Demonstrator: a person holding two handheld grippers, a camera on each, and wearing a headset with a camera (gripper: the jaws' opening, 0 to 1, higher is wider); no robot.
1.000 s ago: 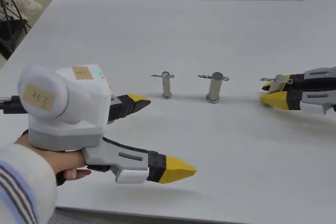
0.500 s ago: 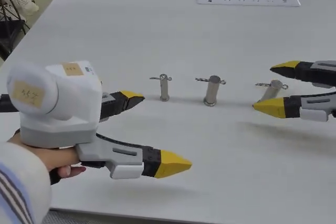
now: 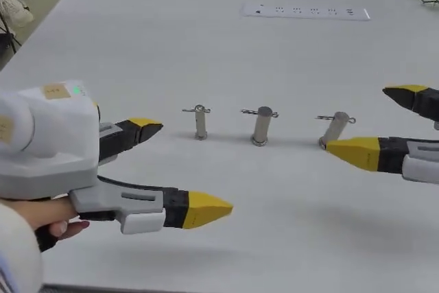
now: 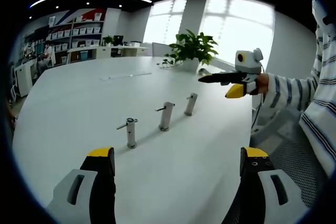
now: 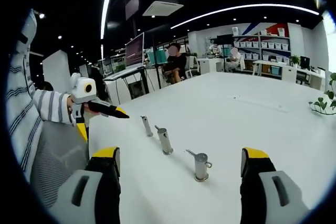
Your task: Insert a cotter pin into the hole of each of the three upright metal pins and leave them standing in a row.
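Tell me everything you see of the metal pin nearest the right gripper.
The metal pin is a grey cylinder with a wider foot, standing on the white table. A thin cotter pin passes through its top. In the head view it seems to lean. Nothing else touches it.

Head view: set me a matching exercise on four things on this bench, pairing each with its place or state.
Things:
1. thin pin
2. power strip
3. left gripper
4. right gripper

Places or states:
a. jaws open, beside the right end of the row of pins
b. standing at the left end of the row
c. jaws open, low on the left, nearest the camera
d. lying flat, far beyond the row

Pairs: 1-b, 2-d, 3-c, 4-a
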